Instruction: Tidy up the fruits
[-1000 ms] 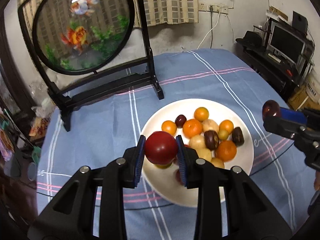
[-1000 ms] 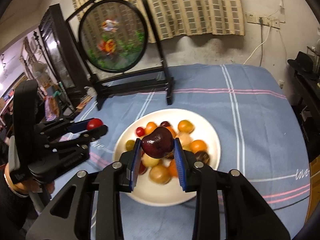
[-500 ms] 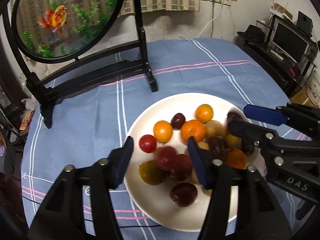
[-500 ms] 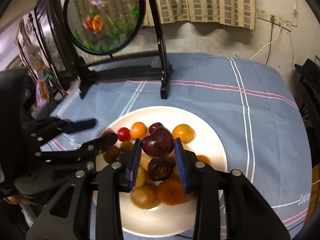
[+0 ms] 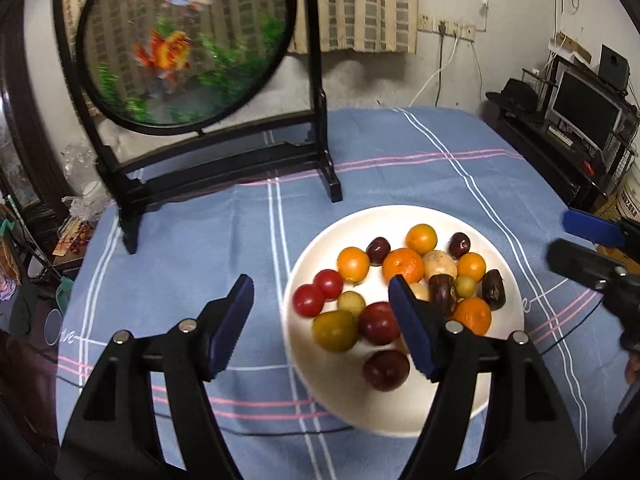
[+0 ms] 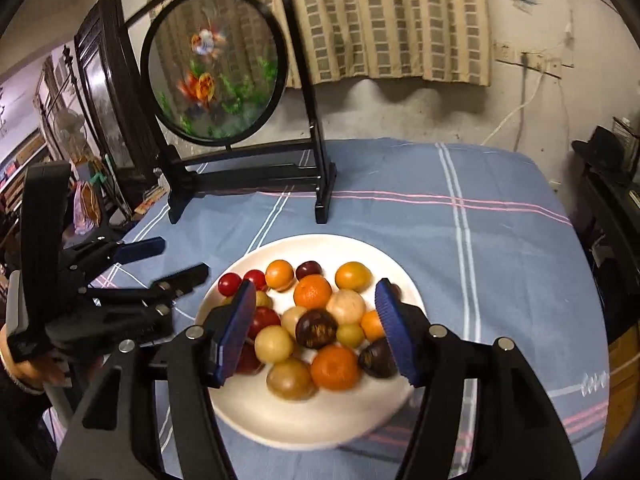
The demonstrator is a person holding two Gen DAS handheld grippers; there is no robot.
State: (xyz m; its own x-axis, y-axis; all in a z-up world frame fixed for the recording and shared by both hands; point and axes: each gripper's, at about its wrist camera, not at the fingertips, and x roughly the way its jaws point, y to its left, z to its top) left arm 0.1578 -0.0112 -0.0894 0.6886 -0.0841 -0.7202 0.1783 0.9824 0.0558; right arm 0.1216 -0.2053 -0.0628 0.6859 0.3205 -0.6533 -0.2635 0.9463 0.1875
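Both grippers, left [image 5: 322,322] and right [image 6: 316,326], now empty, fingers opening wide. Red fruit [image 5: 378,322] and dark fruit [image 6: 316,328], pinched a second ago, now dropped onto plate [image 5: 460,216] below fingers. Two more fruits gathered; pile nearly complete.

So the plate [image 6: 244,420] sits on the tabletop [image 6: 480,248] right in front of me, all the fruit [image 6: 316,320] piled in it. Behind the plate stands that round screen on its stand [image 6: 320,184], over toward the left. My left gripper [image 5: 322,326] hangs over the plate's left edge, my right gripper [image 6: 316,330] over the pile, both sets of fingers opening with nothing pinched between them.
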